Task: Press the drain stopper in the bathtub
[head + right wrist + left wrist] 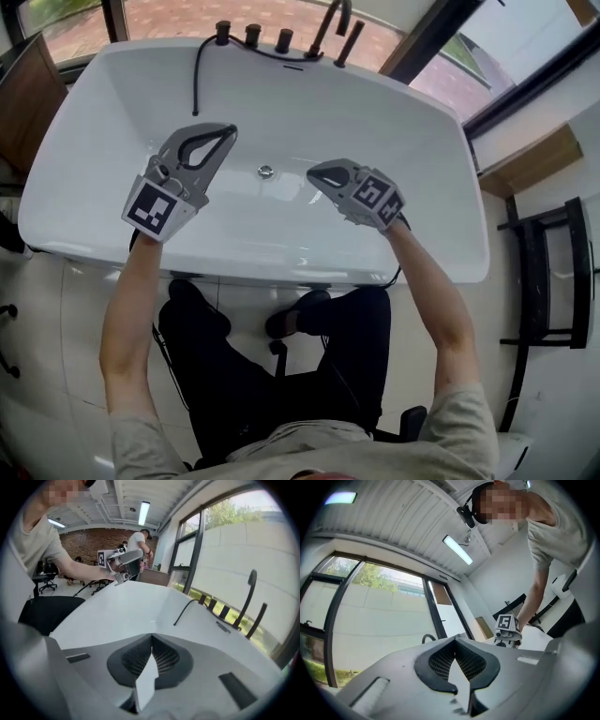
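We've got the left gripper (228, 130) and right gripper (314, 174) over the bathtub (112, 103). Both have their jaws pinched together with nothing in them. The drain stopper (265, 172) sits on the tub floor between the 2, nearer the right one's tips.

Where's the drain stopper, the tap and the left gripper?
drain stopper (265, 172), head view, round metal top.
tap (327, 28), head view, dark curved neck.
left gripper (230, 129), head view, closed jaw tips.
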A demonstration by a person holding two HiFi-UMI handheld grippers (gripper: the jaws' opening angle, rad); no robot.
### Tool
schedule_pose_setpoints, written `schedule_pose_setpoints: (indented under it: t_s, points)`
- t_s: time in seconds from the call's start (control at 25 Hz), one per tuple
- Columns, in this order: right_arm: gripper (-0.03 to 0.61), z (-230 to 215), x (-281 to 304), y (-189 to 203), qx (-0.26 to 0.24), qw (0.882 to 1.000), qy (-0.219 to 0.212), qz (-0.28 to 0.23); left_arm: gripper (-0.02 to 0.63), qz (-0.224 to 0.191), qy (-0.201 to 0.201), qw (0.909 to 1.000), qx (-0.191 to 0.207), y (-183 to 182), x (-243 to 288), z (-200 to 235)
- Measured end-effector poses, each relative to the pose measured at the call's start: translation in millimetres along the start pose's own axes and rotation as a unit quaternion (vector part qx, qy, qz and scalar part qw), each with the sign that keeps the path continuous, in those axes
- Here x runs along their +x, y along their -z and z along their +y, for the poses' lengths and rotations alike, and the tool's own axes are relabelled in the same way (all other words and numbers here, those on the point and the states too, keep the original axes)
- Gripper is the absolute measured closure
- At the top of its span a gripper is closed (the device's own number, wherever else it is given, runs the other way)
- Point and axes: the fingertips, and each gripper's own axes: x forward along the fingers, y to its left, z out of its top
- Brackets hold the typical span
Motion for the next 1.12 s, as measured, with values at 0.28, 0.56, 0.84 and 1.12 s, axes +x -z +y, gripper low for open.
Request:
schedule_pose_setpoints:
  t_s: [0.28,0.56,0.84,1.12]
  points:
    - [0.577,-88,144,96,0.17,0.984,-0.017,0.045,0.606,-0.015,-0.017,0.9991,-0.036,75,35,29]
    - [0.577,-108,276,241,0.2,0.967,0.015,0.156,0.606,0.063,0.049,0.9886,0.127,97,30,-14]
    - [0.577,-115,352,337,0.17,0.959,0.051,0.219,0.606,0.083,0.04,0.9767,0.194,107,26,-9]
    - [0.575,-112,396,364,0.138,0.958,0.065,0.242,0.606,0.109,0.068,0.9712,0.201,122,25,-19]
